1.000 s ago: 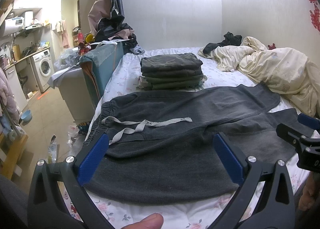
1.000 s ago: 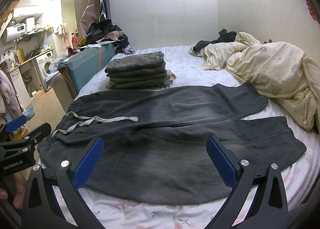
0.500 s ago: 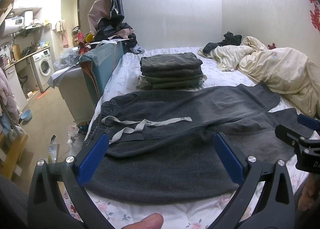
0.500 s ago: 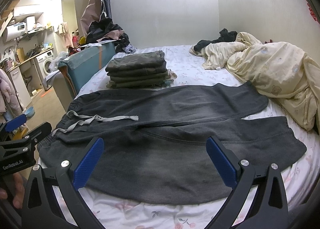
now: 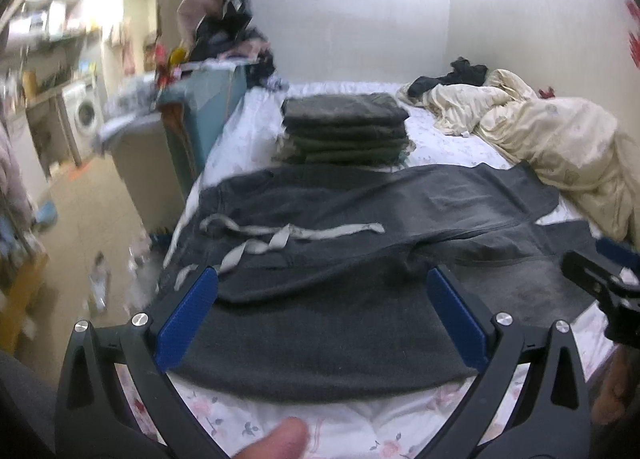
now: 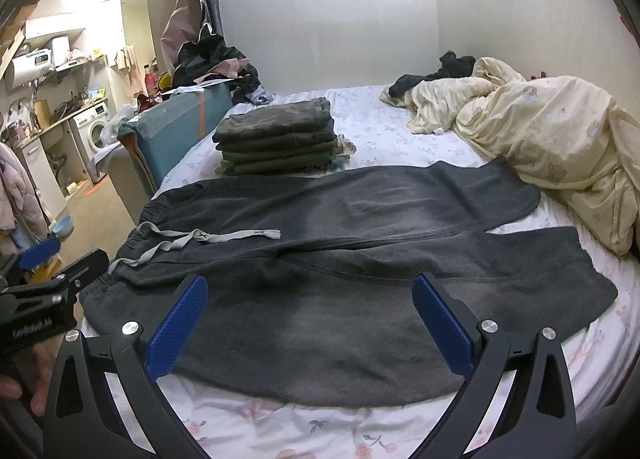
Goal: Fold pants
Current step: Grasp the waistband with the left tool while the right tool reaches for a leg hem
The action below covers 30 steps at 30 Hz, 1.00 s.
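Two grippers, left [image 5: 322,323] and right [image 6: 310,325], fingers wide, empty, above dark pants [image 6: 340,259]; lettering unreadable; left view newly blurred, shifted.

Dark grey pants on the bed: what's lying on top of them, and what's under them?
On the pants lies their light grey drawstring. Beneath is the floral bedsheet, hidden where the pants cover it.
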Tool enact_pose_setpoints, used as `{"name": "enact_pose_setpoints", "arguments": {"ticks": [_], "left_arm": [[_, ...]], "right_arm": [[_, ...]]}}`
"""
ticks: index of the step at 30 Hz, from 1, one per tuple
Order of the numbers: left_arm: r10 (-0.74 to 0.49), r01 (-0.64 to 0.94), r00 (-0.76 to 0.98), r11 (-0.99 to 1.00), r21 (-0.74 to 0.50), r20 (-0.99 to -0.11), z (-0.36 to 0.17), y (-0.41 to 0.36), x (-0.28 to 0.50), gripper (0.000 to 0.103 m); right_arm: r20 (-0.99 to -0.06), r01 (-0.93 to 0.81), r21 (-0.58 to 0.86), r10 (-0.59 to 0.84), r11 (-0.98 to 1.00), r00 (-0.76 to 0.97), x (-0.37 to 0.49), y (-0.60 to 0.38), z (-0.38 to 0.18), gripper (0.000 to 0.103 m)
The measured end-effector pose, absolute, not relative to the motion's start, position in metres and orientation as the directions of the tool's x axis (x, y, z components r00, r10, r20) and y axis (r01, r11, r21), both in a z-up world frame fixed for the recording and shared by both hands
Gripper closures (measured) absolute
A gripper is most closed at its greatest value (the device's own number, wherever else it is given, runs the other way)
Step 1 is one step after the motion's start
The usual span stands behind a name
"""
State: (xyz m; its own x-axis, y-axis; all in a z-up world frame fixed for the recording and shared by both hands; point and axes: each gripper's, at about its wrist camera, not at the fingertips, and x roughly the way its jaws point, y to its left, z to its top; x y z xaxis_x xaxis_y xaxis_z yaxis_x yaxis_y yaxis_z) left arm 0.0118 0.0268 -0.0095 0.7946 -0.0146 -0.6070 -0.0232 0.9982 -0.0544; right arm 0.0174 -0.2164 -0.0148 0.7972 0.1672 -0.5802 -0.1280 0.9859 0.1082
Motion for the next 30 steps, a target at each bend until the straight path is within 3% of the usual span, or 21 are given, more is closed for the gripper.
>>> {"name": "enact_pose_setpoints", "arguments": {"ticks": [8, 12, 17, 20, 22, 24, 25, 27, 30], "left_arm": [[0.146, -0.377, 0.705, 0.906, -0.192, -0.694, -0.017, 0.151, 0.030, 0.001], [0.198, -0.533, 0.618, 0.817, -0.220, -0.761, -0.045, 0.204, 0.039, 0.001], [0.109, -0.662, 0.515, 0.681, -0.313, -0.850, -0.107, 0.229, 0.038, 0.005], [0.068, -0.684, 0.461, 0.663, -0.305, -0.885, -0.141, 0.223, 0.052, 0.009], [0.025, -0.696, 0.438, 0.642, -0.321, -0.899, -0.164, 0.220, 0.060, 0.021], [0.030, -0.728, 0.405, 0.615, -0.303, -0.914, -0.178, 0.220, 0.062, 0.042], [0.041, -0.736, 0.412, 0.603, -0.306, -0.910, -0.179, 0.220, 0.060, 0.045], [0.072, -0.739, 0.433, 0.599, -0.307, -0.899, -0.172, 0.218, 0.056, 0.065], [0.120, -0.697, 0.449, 0.667, -0.264, -0.885, -0.148, 0.205, 0.061, 0.080]], "right_arm": [[-0.584, -0.130, 0.251, 0.257, 0.959, 0.770, 0.012, -0.236, -0.009, 0.000], [-0.572, -0.136, 0.306, 0.297, 0.942, 0.765, 0.015, -0.244, -0.006, 0.000], [-0.569, -0.120, 0.419, 0.364, 0.900, 0.737, 0.027, -0.255, -0.007, 0.000], [-0.562, -0.118, 0.458, 0.390, 0.881, 0.729, 0.030, -0.259, -0.007, 0.000], [-0.566, -0.114, 0.464, 0.394, 0.878, 0.724, 0.031, -0.260, -0.007, 0.000], [-0.569, -0.110, 0.475, 0.400, 0.873, 0.719, 0.032, -0.262, -0.008, 0.000], [-0.571, -0.104, 0.477, 0.398, 0.873, 0.718, 0.032, -0.263, -0.009, 0.000], [-0.578, -0.095, 0.477, 0.393, 0.874, 0.715, 0.032, -0.265, -0.011, 0.000], [-0.581, -0.087, 0.489, 0.398, 0.868, 0.710, 0.034, -0.268, -0.012, 0.000]]}}
